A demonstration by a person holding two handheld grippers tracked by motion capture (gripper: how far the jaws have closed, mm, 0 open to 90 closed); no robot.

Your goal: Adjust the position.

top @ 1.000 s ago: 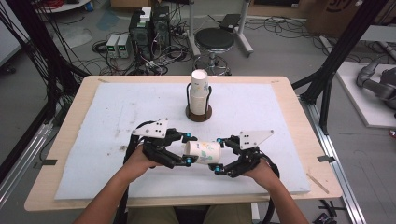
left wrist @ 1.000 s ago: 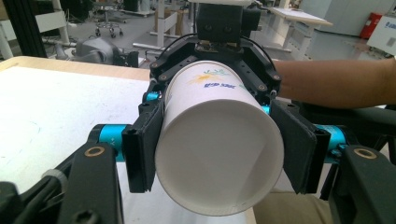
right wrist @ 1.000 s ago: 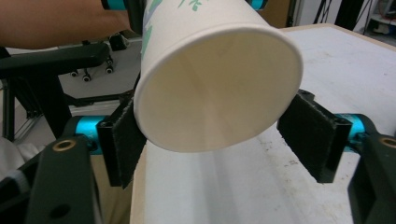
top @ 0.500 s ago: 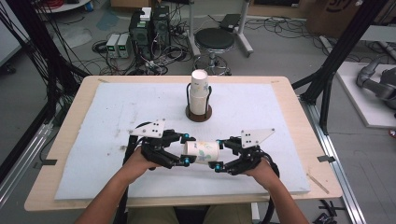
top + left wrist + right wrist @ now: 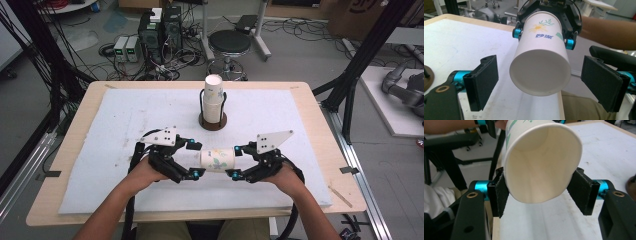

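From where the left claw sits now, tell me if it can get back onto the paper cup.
Probably yes. The left claw has just been opening; its jaws stand apart on either side of the paper cup without touching. The right claw pinches the mouth end, leaving the base end free.

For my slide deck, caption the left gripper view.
Left gripper just opened around a paper cup gripped by the right gripper.

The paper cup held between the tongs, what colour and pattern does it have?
White paper cup with a yellow daisy, green leaves and blue characters; clearest in the left gripper view.
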